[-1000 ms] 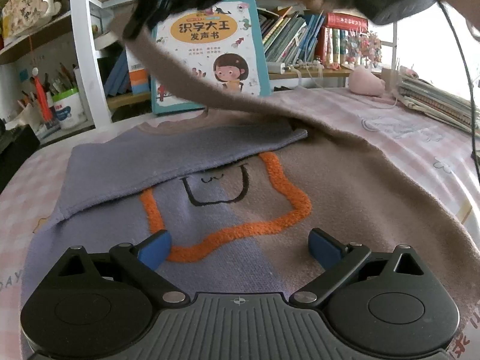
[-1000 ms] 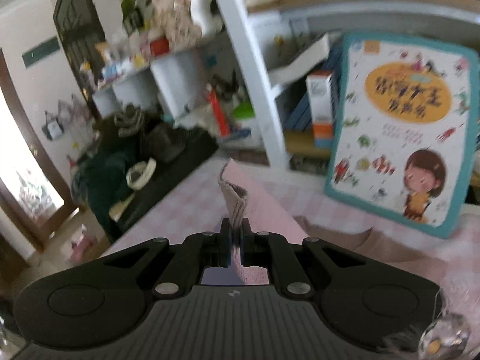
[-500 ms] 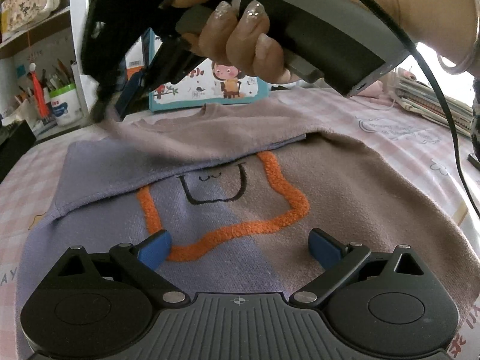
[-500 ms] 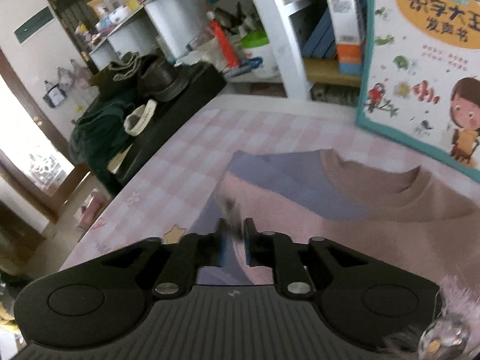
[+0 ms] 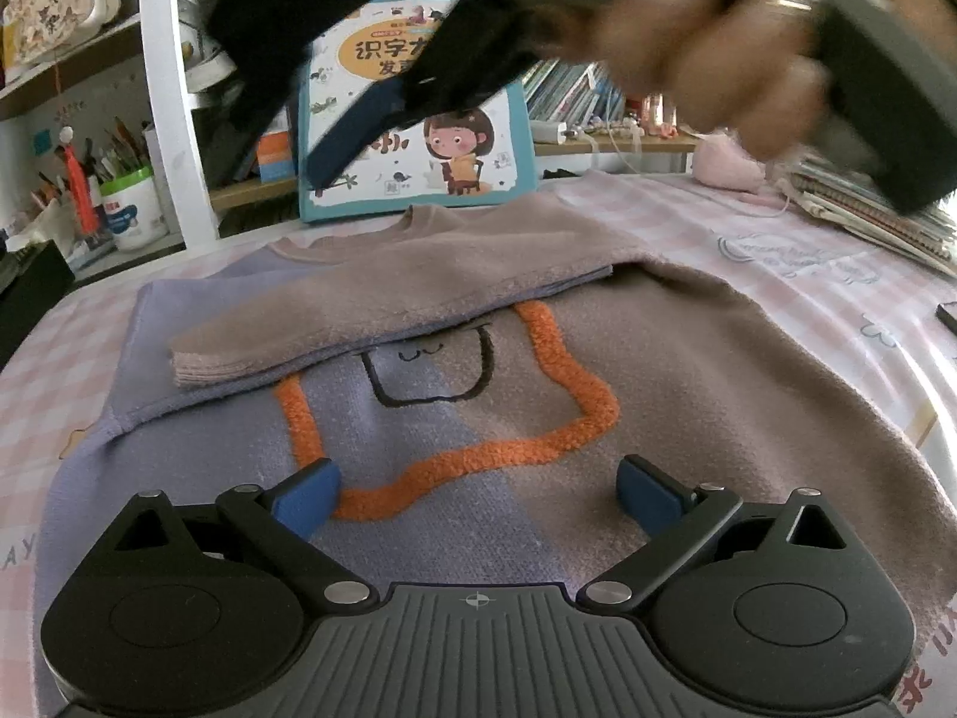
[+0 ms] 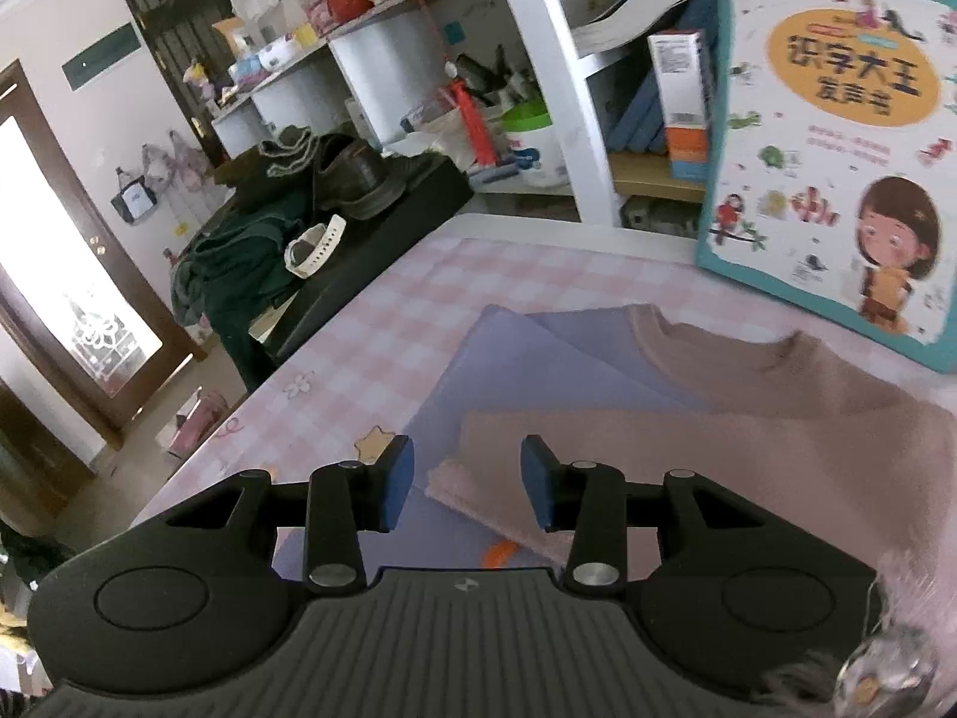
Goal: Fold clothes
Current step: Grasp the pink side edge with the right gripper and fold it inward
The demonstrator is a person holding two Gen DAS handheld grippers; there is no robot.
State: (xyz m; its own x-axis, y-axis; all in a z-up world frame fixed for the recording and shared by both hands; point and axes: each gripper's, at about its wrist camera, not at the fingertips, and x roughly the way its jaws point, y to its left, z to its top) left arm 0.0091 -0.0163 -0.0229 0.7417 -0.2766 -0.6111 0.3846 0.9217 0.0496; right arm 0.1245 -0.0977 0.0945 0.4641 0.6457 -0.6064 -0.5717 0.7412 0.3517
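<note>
A two-tone sweater (image 5: 598, 371), lilac on its left half and taupe on its right, lies flat on a pink checked tablecloth (image 5: 747, 227) with its neckline at the far edge. An orange fuzzy outline (image 5: 574, 419) and a small black line drawing sit on the chest. The taupe sleeve (image 5: 383, 317) is folded across the upper chest, its cuff (image 5: 203, 365) resting on the lilac side at the left, over a lilac sleeve lying beneath it.

The left gripper (image 5: 478, 493) hovers at the near hem, its 2 blue pads spread wide over the fabric with nothing pinched between them; whether the pads touch the cloth cannot be told.

The right gripper (image 6: 466, 487) sits just above the sleeve cuff (image 6: 472, 484) at the sweater's left side. Its jaws are opening: the 2 blue pads stand apart, and the cuff lies between and below them, not pressed by either. In the left wrist view this gripper and the hand (image 5: 718, 54) holding it appear as a dark blur overhead at the far side.

A picture book (image 6: 837, 137) with a cartoon girl stands propped against a white shelf unit (image 6: 556, 90) past the far edge of the table, just beyond the neckline. A white tub (image 5: 131, 209) of pens stands at the far left.
</note>
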